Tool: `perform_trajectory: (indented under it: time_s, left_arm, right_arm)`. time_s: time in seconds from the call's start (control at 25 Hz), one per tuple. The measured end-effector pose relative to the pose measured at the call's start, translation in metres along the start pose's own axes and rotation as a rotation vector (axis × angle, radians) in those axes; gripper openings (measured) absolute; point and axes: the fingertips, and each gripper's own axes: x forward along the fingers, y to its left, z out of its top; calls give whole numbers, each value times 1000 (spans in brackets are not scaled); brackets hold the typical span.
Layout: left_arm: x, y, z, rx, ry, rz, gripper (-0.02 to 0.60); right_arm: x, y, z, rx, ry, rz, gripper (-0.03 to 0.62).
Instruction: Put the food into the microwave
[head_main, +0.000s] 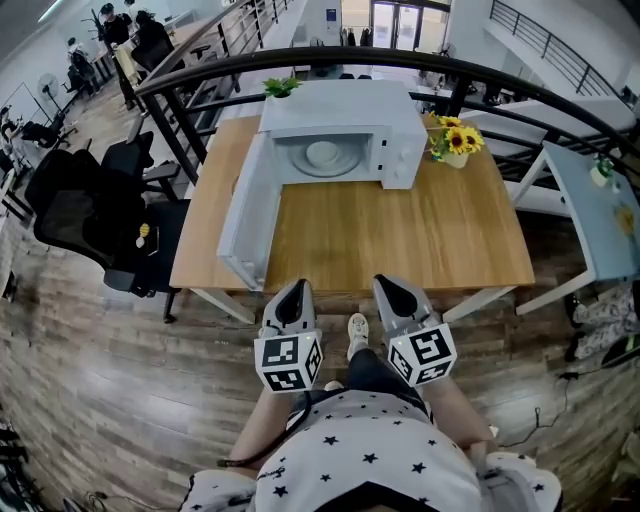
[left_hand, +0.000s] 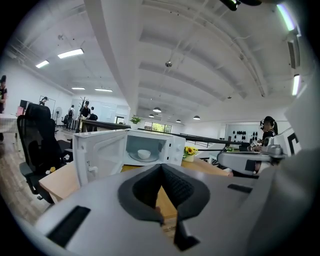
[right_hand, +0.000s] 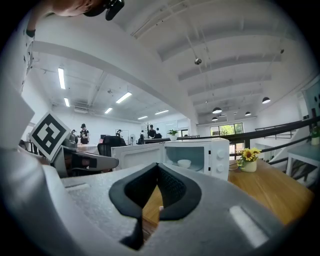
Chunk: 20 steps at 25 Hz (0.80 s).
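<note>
Standing back from the table (head_main: 430, 240), we hold the left gripper (head_main: 296, 290) and right gripper (head_main: 393, 288) with jaws pressed together, both empty. The bowl (head_main: 322, 153) sits inside the microwave (head_main: 400, 140), whose door (head_main: 245, 215) is swung wide. To shut it well, we judge, push the door's outer edge steadily, without shifting the oven.

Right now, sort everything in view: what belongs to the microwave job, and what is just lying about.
Job: microwave, its open door, white bowl inside it, left gripper and right gripper (both shut, empty).
Lying about: sunflower vase, potted plant, office chair.
</note>
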Motion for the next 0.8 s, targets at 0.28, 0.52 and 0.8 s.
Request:
perform_trajectory:
  time_s: [0.28, 0.52, 0.8]
  left_arm:
    - [-8, -7, -4, -11, 1, -11, 3]
    - [-5, -10, -8, -10, 6, -21, 3]
    - [-5, -12, -8, -14, 8, -21, 3]
  right_arm:
    - [-10, 2, -2, -4, 4, 2, 6]
    - [-11, 1, -5, -15, 11, -1, 5]
    - [-9, 2, -6, -2, 16, 1, 5]
